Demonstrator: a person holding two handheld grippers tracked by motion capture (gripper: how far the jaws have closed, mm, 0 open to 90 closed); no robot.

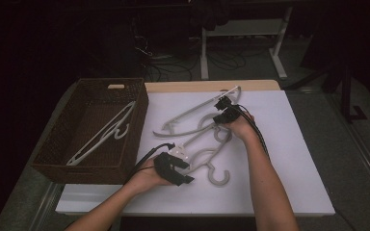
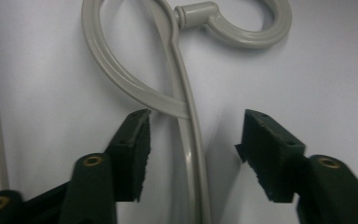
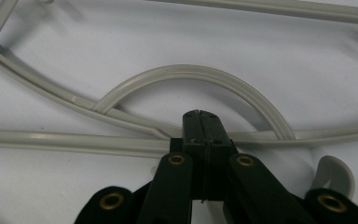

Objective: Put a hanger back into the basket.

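Several pale grey hangers (image 1: 200, 139) lie tangled on the white tabletop (image 1: 294, 159), to the right of a brown wicker basket (image 1: 62, 144) that holds one more white hanger (image 1: 103, 134). The left tongs (image 1: 183, 172), held at the near side of the pile, stand spread on either side of a hanger bar (image 2: 193, 154): the bar runs up between the two pads without either pad pressing on it, just below a curved loop (image 2: 116, 74) and a hook (image 2: 242, 32). The right tongs (image 1: 220, 109), at the far side of the pile, are pressed together, their tips (image 3: 200, 122) sitting at the crossing of hanger bars beneath an arched piece (image 3: 186, 73); whether they pinch one cannot be told.
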